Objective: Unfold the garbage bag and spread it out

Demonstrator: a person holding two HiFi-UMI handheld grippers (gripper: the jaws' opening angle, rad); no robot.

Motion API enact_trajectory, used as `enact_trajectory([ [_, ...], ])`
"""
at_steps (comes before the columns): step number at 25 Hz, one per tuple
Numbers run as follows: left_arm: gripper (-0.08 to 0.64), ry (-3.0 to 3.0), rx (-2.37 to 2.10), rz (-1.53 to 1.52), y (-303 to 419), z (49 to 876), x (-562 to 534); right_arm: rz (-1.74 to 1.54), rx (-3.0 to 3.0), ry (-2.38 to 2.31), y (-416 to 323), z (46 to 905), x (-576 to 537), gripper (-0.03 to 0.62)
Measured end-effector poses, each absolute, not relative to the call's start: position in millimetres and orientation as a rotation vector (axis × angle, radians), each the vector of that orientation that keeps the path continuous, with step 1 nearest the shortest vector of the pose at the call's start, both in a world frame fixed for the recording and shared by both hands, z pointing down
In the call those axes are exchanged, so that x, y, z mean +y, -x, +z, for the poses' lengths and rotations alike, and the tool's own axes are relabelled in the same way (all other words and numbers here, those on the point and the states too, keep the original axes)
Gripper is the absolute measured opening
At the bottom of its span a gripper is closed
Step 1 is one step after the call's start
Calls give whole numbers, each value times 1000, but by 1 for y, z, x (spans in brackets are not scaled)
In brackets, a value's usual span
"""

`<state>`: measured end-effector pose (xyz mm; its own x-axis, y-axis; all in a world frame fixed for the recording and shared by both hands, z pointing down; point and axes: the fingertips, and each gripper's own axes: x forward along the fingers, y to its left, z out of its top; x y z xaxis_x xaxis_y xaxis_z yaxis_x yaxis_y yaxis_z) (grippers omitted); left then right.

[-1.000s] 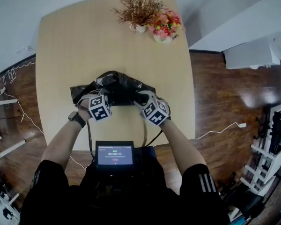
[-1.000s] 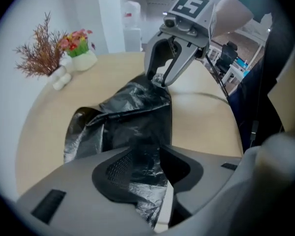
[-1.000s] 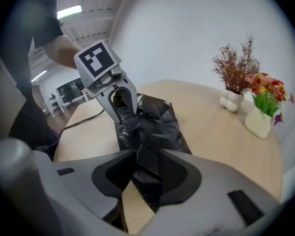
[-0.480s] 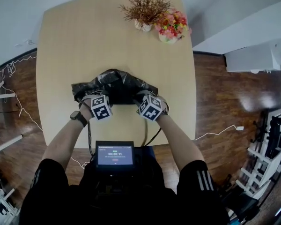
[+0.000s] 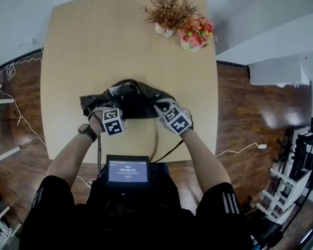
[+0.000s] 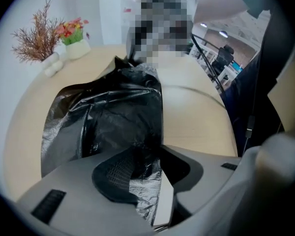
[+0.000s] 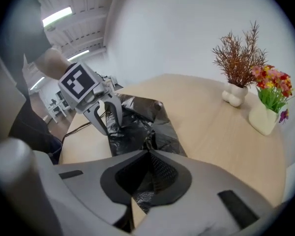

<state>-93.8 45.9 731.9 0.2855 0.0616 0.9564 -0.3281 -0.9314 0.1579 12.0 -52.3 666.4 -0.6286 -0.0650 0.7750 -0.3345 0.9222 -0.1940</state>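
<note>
Just squeezed right tool point(image 7: 148, 154) tight together on a thin fold of garbage bag point(image 5: 133, 99). Pinched a thicker bunch in left tool point(image 6: 153, 159), half-spread. Lay crumpled, black, on the worktop's point(image 5: 94, 46) near half.

Wood table point(image 5: 78, 61): crumpled black garbage bag point(image 5: 133, 100) near front; twig vase point(image 5: 164, 30), flower pot point(image 5: 189, 44) at far edge.

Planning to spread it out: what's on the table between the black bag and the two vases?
Nothing: the head view shows bare tabletop there.
</note>
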Motion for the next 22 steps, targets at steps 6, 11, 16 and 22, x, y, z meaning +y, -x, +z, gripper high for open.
enact_trajectory([
  [6, 167, -2235, -157, 1686, 99, 728, 67, 405, -2228, -371, -24, 653, -100, 12],
  [11, 167, -2228, -96, 1715, 106, 729, 79, 451, -2151, -398, -31, 672, -130, 12],
  [16, 167, -2218, -103, 1711, 111, 729, 83, 509, -2004, -463, -53, 710, -143, 12],
  [22, 167, -2227, -129, 1695, 111, 729, 83, 537, -1959, -538, -69, 725, -143, 78],
])
